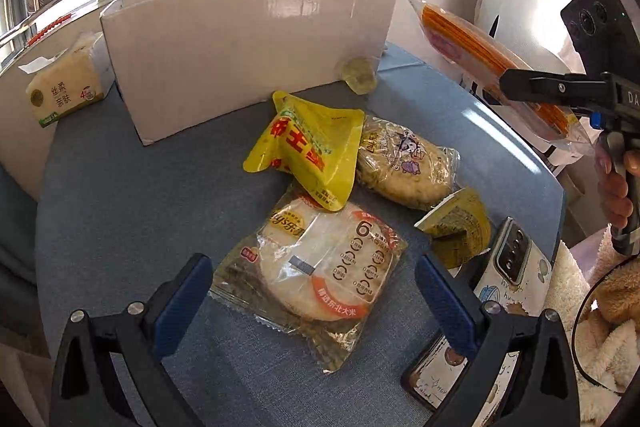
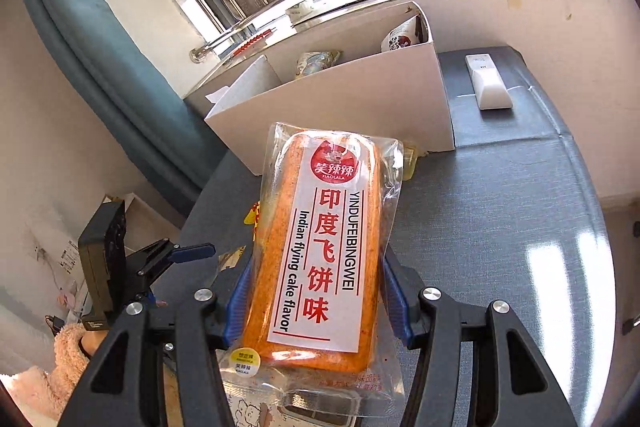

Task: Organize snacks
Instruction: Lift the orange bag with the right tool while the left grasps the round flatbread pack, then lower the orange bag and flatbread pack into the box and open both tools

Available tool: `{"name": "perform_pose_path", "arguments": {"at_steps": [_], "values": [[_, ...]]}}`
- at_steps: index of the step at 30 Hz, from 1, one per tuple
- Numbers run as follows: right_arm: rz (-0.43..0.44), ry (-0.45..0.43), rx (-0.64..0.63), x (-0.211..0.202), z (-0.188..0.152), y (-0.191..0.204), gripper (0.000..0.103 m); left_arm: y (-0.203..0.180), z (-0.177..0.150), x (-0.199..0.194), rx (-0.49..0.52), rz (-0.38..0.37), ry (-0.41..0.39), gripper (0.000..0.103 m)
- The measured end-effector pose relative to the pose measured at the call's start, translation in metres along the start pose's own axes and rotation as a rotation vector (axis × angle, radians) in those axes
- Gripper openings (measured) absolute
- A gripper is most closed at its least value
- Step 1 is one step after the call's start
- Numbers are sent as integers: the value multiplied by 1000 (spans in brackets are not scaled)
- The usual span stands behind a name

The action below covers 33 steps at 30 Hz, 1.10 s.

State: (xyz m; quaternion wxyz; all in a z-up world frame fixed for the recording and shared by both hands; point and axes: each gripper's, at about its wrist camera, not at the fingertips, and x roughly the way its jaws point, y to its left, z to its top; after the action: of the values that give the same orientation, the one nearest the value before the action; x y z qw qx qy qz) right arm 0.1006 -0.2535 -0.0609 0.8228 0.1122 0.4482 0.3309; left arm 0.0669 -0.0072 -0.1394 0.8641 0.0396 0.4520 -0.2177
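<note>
- Orange spicy strip snack packet [image 2: 320, 247] in clear film, labelled "Indian flying cake flavor", sits lengthwise in the centre of the right wrist view, lifted clear of the blue-grey worktop [image 2: 500, 227].
- The right gripper [image 2: 318, 301] pinches it across its width, blue pads against both long edges near the lower end; the far end sticks out unsupported towards the box.
- The white cardboard box [image 2: 360, 99] stands just beyond the packet, upper centre, open-topped, with other snack bags already showing inside.
- To place it well, I judge the packet should be carried above the near wall, tipped nose-down into a free gap, and let go only once it is past the rim; the soft film could slip or snag the edge.
- In the left wrist view the left gripper [image 1: 316, 291] has its jaws spread and empty, hovering over a Lay's rice cracker pack [image 1: 316, 267], lower centre.
- A yellow snack pouch [image 1: 308, 155] overlaps that pack's top edge; a phone [image 1: 508, 267] lies at its right.
</note>
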Motion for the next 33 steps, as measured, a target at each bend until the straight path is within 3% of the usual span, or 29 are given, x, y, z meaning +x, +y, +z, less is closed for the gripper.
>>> {"name": "perform_pose_path", "arguments": {"at_steps": [2, 6, 10, 11, 13, 15, 18, 25, 28, 33], "values": [[-8, 3, -5, 1, -3, 3, 61, -2, 4, 12, 72, -24, 52, 103], [-3, 2, -8, 2, -5, 3, 61, -7, 11, 28, 175, 16, 120, 103], [4, 6, 6, 6, -6, 0, 61, 0, 19, 24, 139, -17, 110, 99], [5, 7, 3, 7, -8, 1, 61, 3, 19, 22, 133, -6, 102, 95], [6, 12, -14, 9, -10, 5, 61, 10, 18, 12, 93, 3, 83, 77], [-4, 16, -33, 10, -12, 10, 61, 16, 13, 1, 42, -39, 76, 77], [-41, 17, -70, 14, -14, 18, 61, 17, -4, -17, 9, -29, 42, 77], [-73, -40, -140, 14, -3, 38, 61, 23, -4, -92, -113, -9, -204, 76], [-90, -73, -156, 14, 13, 44, 61, 35, 14, -120, -182, -47, -335, 76], [-103, -130, -189, 16, 63, 52, 61, 51, 70, -141, -212, -19, -481, 76]]}}
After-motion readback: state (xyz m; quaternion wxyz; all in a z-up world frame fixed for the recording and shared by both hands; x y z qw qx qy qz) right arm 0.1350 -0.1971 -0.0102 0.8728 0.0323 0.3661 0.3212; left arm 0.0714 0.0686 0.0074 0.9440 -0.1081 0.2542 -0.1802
